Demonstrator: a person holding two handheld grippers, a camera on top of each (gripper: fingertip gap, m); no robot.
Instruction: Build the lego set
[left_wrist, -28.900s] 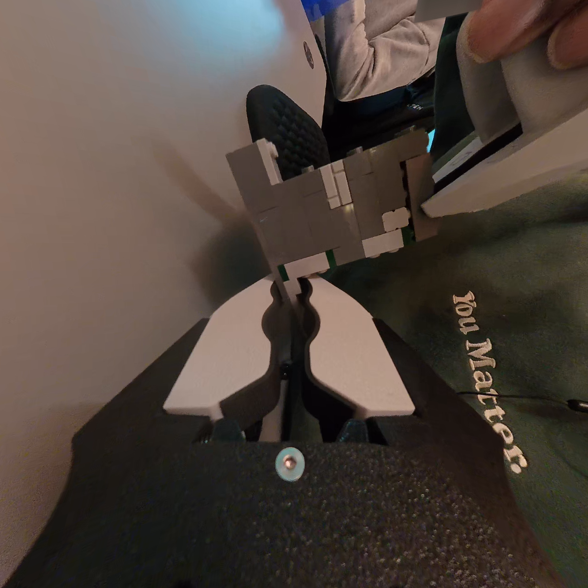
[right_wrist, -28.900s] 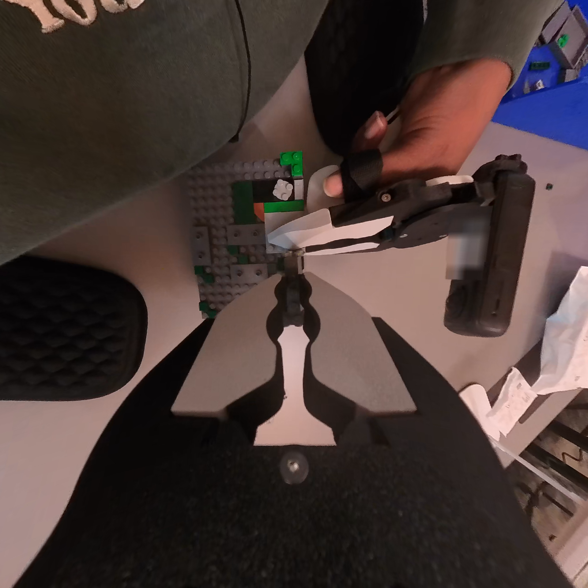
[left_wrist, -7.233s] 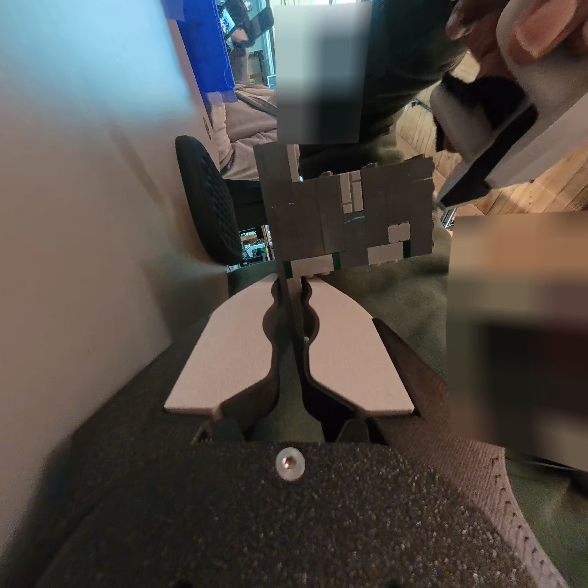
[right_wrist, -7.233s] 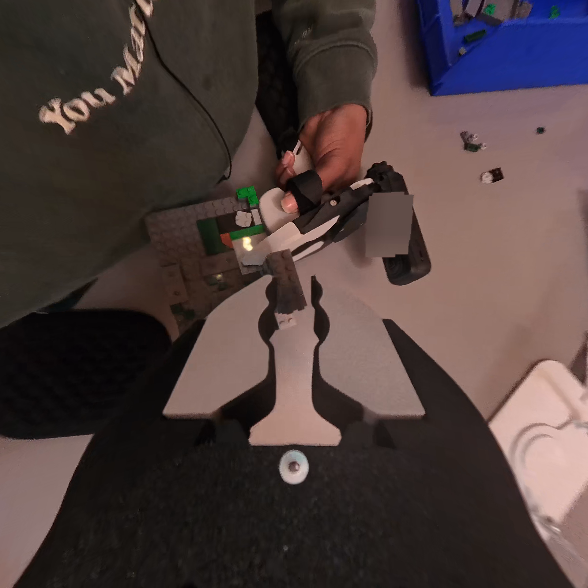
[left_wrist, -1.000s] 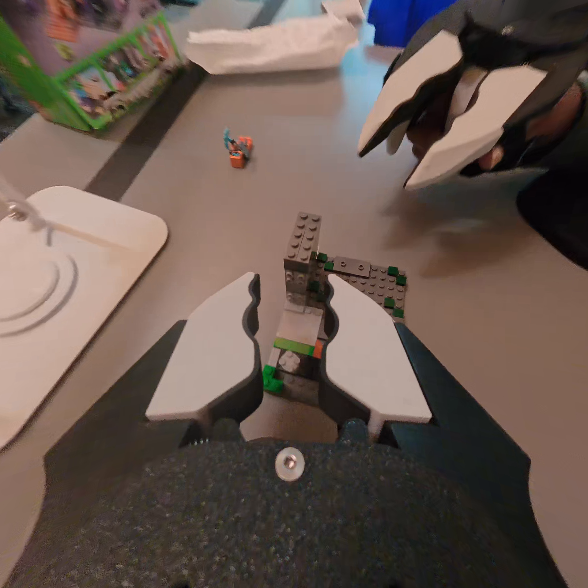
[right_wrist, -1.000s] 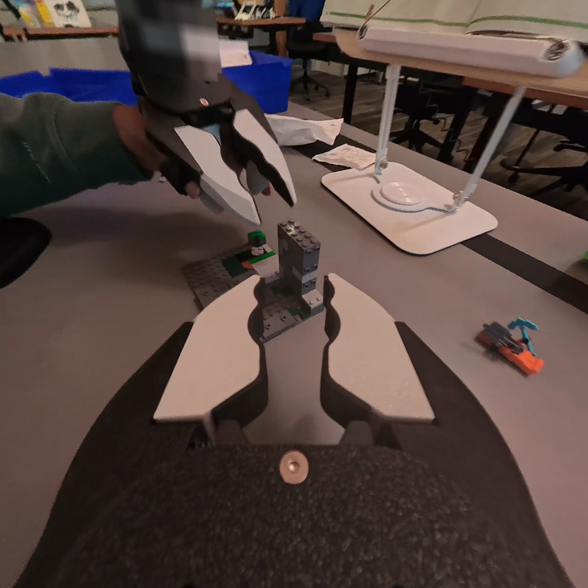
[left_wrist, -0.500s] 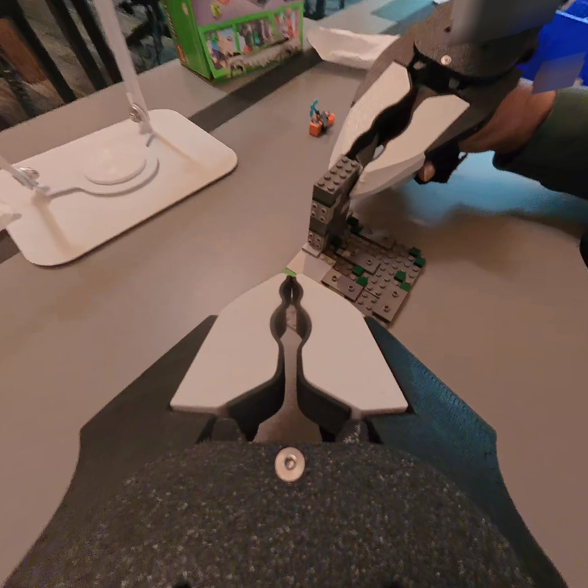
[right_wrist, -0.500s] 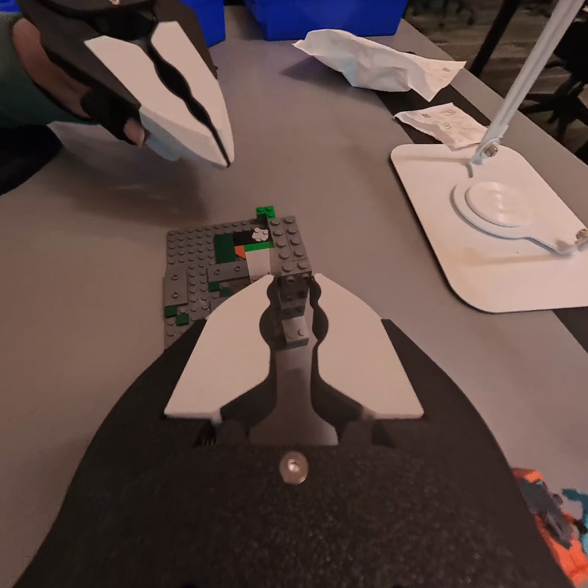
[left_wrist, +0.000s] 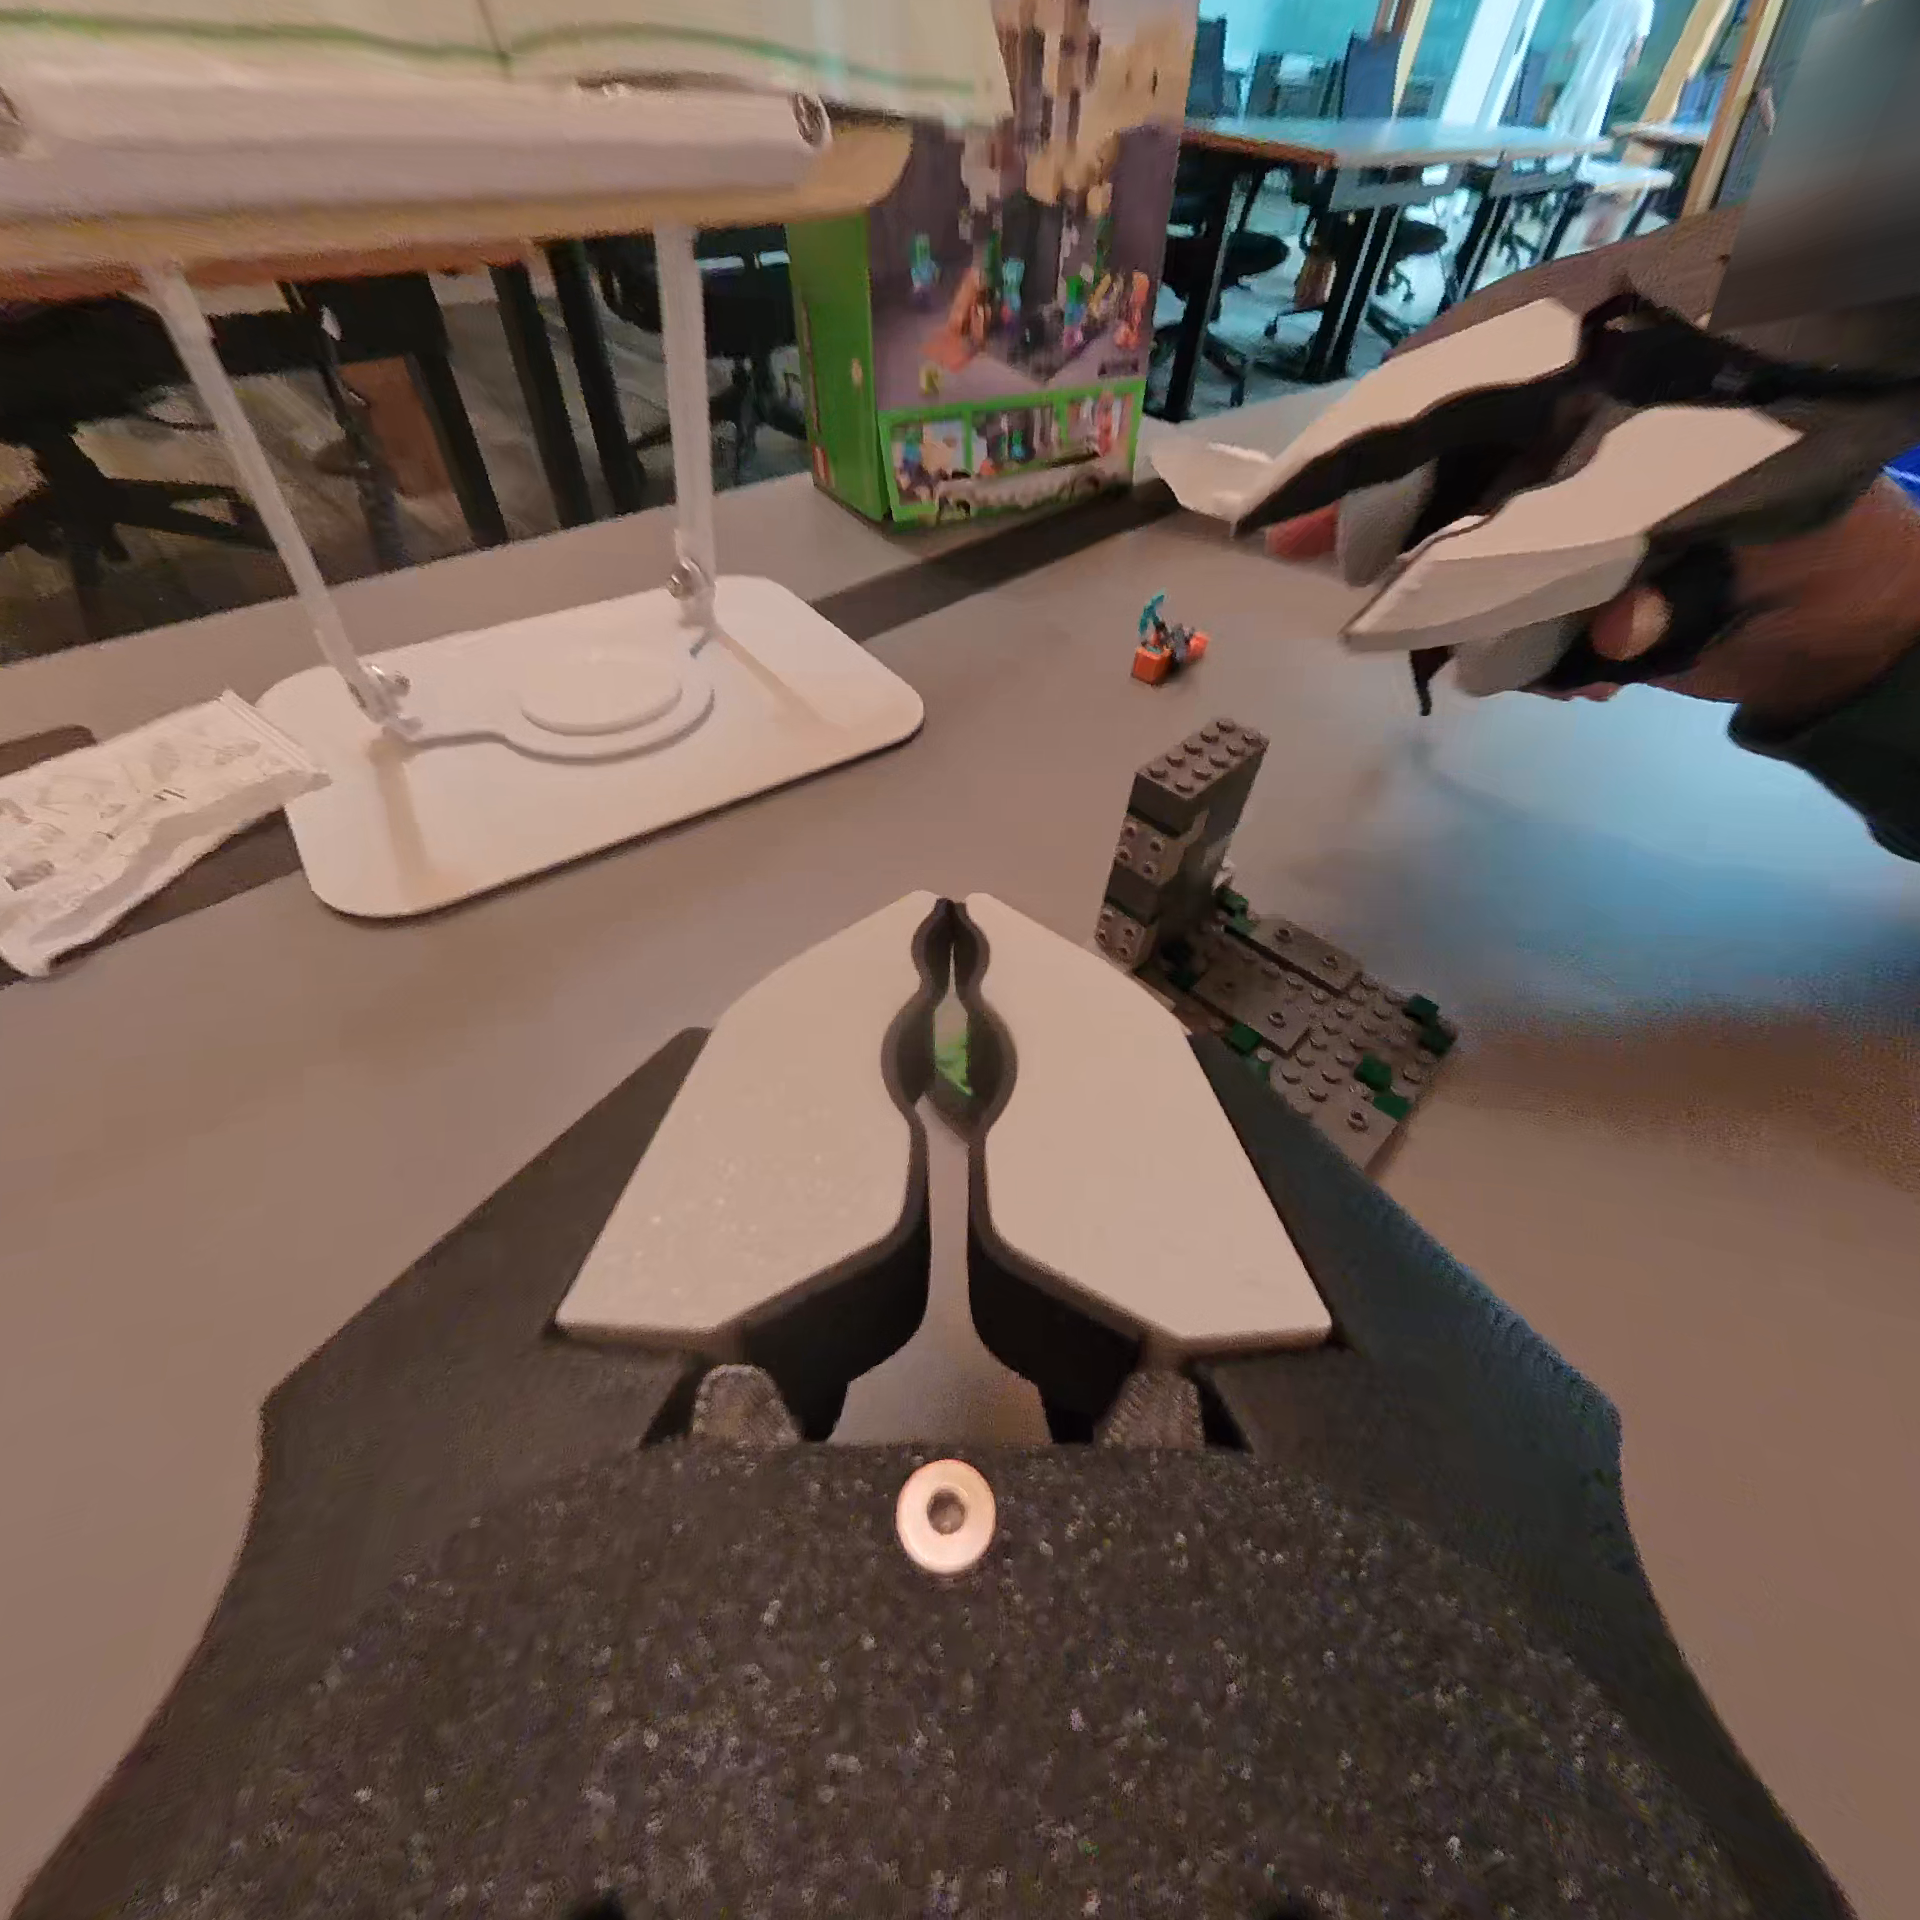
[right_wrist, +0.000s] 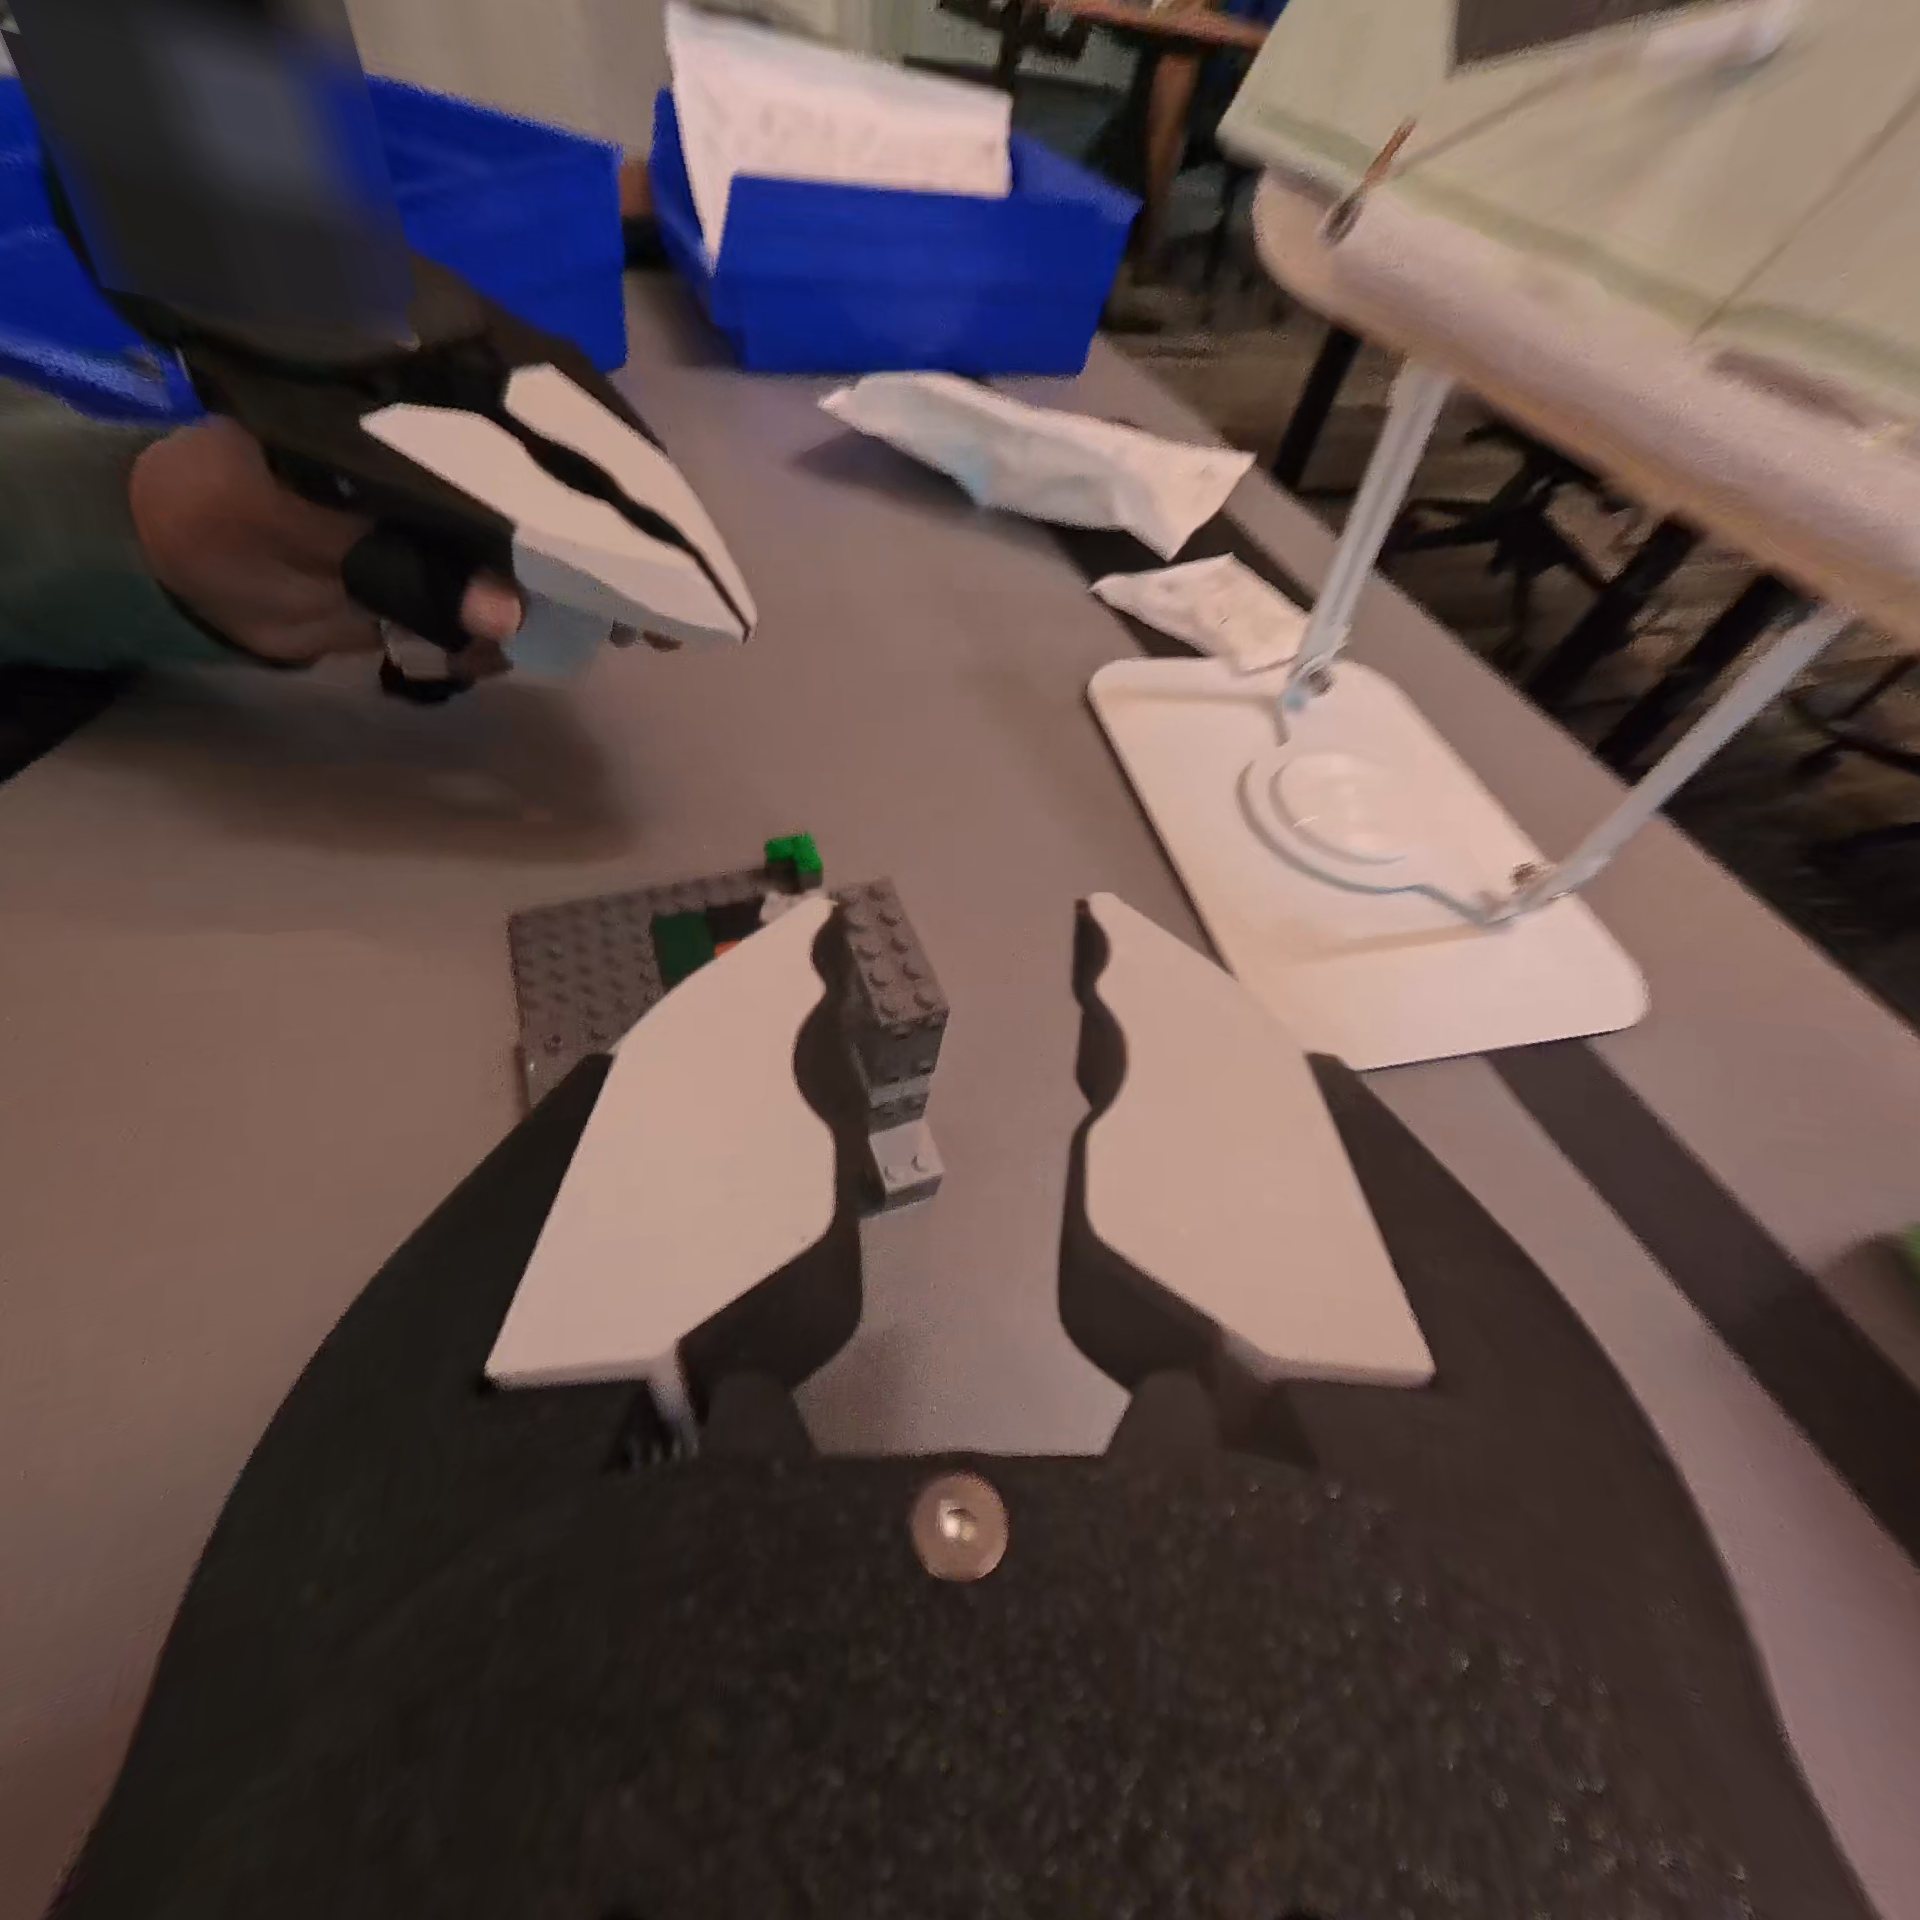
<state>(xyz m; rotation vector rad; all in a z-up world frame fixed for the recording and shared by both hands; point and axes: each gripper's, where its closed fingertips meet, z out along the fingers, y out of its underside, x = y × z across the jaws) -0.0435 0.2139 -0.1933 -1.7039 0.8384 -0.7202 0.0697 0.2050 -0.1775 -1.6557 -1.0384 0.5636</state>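
Green box (left_wrist: 1003, 312) at table's far edge bears printing, not transcribed. Lego build (right_wrist: 727, 966) sits on grey table (left_wrist: 416, 1039), tower (left_wrist: 1184, 831) upright on its baseplate. Right gripper (right_wrist: 951, 914), closed around tower half a second ago, now spread, lifted clear. Left gripper (left_wrist: 948, 914) remains clenched, empty; baseplate partly hidden behind it.
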